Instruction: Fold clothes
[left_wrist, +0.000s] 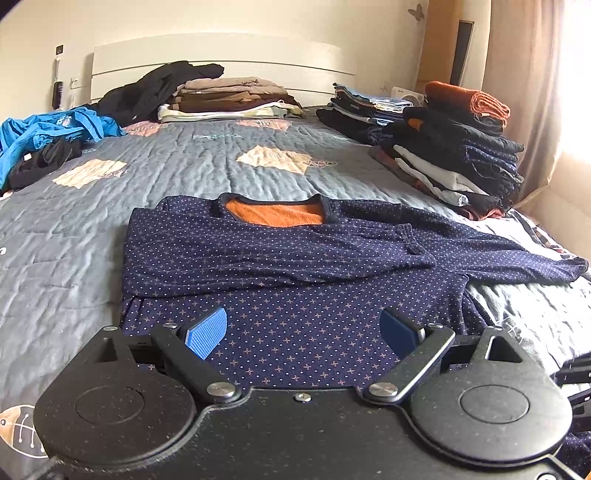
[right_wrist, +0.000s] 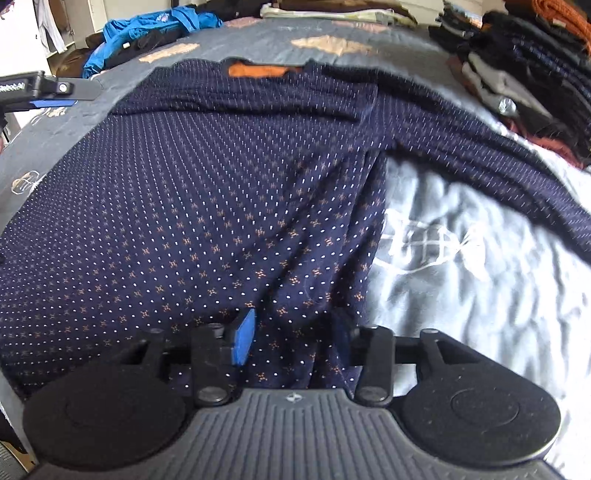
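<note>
A navy dotted sweater (left_wrist: 295, 258) with an orange inner collar (left_wrist: 275, 214) lies flat on the grey quilted bed (left_wrist: 192, 155), neck away from me. One sleeve is folded across the chest and the other sleeve (left_wrist: 517, 258) trails to the right. My left gripper (left_wrist: 303, 332) hovers over the sweater's near hem, jaws wide open and nothing between the blue pads (left_wrist: 207, 334). My right gripper (right_wrist: 291, 343) is low over the sweater's (right_wrist: 184, 203) right side edge. Its pads stand a little apart with a raised fold of the cloth between them, not pinched.
Stacks of folded clothes (left_wrist: 454, 147) line the right side of the bed, with another stack (left_wrist: 229, 98) at the headboard. A blue garment (left_wrist: 48, 129) and dark clothes lie loose at the far left. My left gripper (right_wrist: 48, 92) shows at the upper left of the right wrist view.
</note>
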